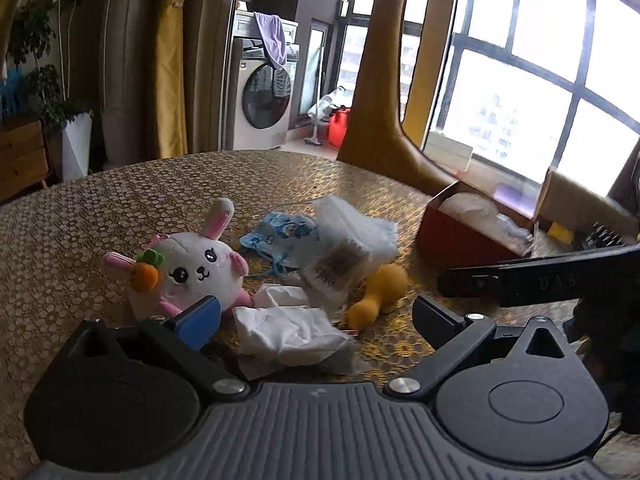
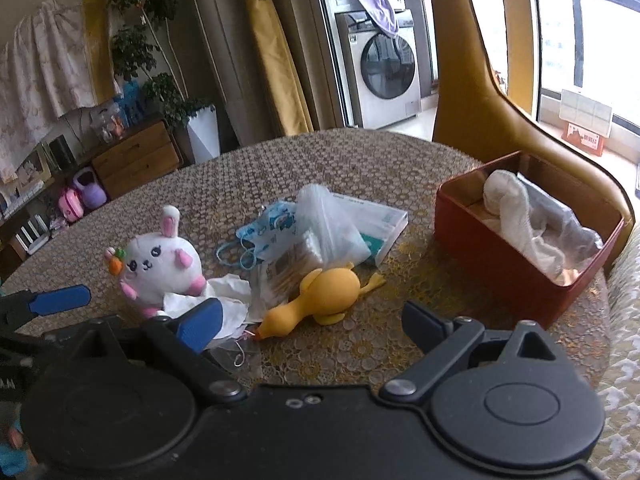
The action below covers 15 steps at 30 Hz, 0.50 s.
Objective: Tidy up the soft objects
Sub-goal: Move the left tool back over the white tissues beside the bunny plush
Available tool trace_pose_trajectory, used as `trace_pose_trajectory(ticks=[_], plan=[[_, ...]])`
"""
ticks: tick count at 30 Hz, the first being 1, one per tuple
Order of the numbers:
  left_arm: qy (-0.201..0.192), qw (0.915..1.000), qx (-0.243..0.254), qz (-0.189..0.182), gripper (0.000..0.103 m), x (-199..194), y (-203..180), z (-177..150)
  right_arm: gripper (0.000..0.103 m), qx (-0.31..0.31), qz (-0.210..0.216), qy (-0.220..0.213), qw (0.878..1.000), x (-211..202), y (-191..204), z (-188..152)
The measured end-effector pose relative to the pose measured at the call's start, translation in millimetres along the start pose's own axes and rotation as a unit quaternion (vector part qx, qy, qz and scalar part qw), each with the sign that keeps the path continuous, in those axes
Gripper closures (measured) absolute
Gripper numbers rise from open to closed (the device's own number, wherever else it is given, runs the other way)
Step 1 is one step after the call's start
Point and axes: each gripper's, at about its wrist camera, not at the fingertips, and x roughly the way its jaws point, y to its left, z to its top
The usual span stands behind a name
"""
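Red box [image 2: 516,276] holds white cloth [image 2: 516,216], rest unclear. Both hand-held grippers, left [image 1: 316,316] and right [image 2: 312,324], spread, empty, over the surface [image 2: 360,160].

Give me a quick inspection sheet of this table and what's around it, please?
Surface: round table with a patterned golden cover.
Job's things: plush bunny, yellow rubber chicken, crumpled tissues, blue patterned mask, clear plastic bag of packets, all loose in one pile; red box to the right already holds white cloth and plastic.
Clutter: nothing seen beyond the pile.
Tongs: left tongs open over the tissues, holding nothing; right tongs open near the chicken, holding nothing.
Cables: nothing seen.
Surroundings: washing machine with purple cloth on it, yellow curtains, potted plant, wooden drawers, large windows, yellow chair.
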Motion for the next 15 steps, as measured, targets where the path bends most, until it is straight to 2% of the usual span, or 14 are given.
trace_pose_trajectory(ticks=[6, 15], plan=[[0.015, 0.9998, 0.01, 0.004, 0.0, 22, 3, -3, 0.011, 0.01, -0.005, 0.022, 1.0, 28, -1, 0], [0.073, 0.9968, -0.025, 0.017, 0.0, 57, 18, -4, 0.02, 0.021, -0.01, 0.057, 0.998, 70, -4, 4]])
